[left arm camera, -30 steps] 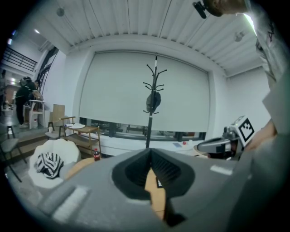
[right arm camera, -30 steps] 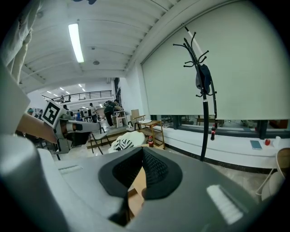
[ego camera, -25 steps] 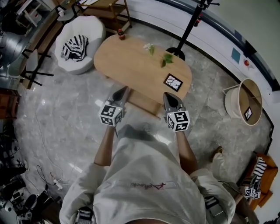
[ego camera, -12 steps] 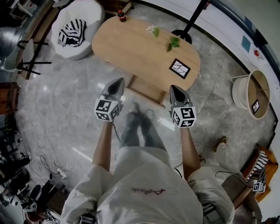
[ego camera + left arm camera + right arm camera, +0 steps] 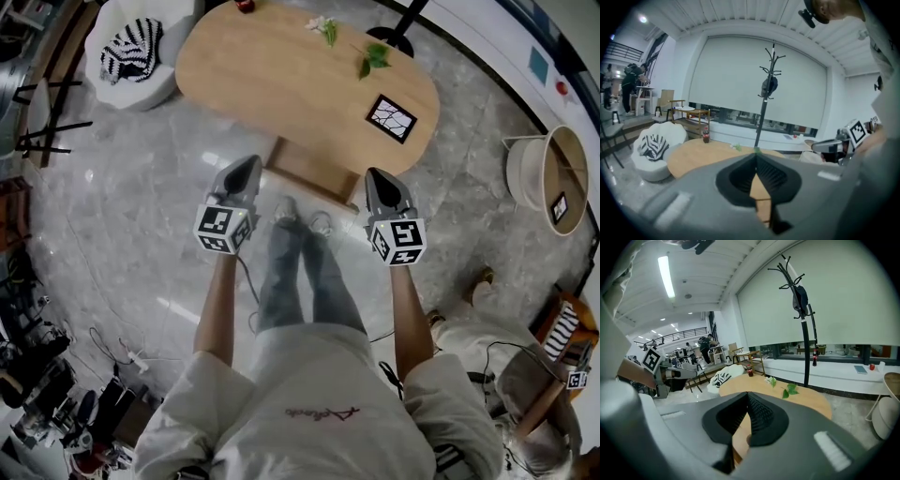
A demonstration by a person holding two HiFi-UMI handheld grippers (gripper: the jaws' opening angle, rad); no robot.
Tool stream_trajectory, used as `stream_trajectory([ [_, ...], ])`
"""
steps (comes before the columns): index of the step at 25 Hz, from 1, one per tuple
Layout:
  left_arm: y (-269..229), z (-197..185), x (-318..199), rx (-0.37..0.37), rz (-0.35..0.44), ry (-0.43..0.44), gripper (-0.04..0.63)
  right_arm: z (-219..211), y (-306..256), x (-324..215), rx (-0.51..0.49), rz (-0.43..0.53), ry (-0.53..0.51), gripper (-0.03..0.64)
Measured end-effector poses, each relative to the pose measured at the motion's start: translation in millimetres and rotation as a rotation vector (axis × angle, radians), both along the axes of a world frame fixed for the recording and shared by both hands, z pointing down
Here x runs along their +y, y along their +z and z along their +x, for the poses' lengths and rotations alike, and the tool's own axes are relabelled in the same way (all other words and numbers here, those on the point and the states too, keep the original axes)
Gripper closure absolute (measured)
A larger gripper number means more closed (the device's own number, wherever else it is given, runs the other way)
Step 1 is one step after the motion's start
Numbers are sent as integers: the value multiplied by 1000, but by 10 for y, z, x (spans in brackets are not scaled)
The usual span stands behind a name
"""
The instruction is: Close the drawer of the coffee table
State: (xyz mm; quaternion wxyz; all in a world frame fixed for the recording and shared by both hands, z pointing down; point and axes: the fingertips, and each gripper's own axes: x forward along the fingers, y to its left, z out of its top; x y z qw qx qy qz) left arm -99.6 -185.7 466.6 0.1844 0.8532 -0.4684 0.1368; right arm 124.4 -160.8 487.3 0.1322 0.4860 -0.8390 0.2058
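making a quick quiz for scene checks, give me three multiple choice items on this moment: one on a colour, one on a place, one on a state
1. What colour is the top of the coffee table?
A) black
B) light wood
C) white

2. Where does the striped cloth lie?
A) on the coffee table
B) on the floor
C) on the white seat

3. How does the coffee table's drawer stand?
A) pulled out toward the person
B) pushed flush shut
C) taken out and lying on the floor

Answers:
1 B: the head view shows a pale wooden oval top.
2 C: the cloth sits in the white seat off the table's left end.
3 A: the drawer's wooden body sticks out past the table's near edge.
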Motion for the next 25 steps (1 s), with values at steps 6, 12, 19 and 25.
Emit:
stream_trajectory([
  [6, 469, -97, -109, 2, -21, 18, 595, -75, 467, -63, 12, -30, 10, 612],
  [12, 944, -247, -157, 1, -51, 26, 595, -177, 919, -37, 17, -68, 10, 612],
  [19, 1739, -404, -56, -32, -115, 37, 595, -243, 1607, 105, 36, -130, -1, 612],
  [25, 2394, -469, 96, -47, -179, 50, 595, -222, 2195, 350, 52, -209, 27, 612],
])
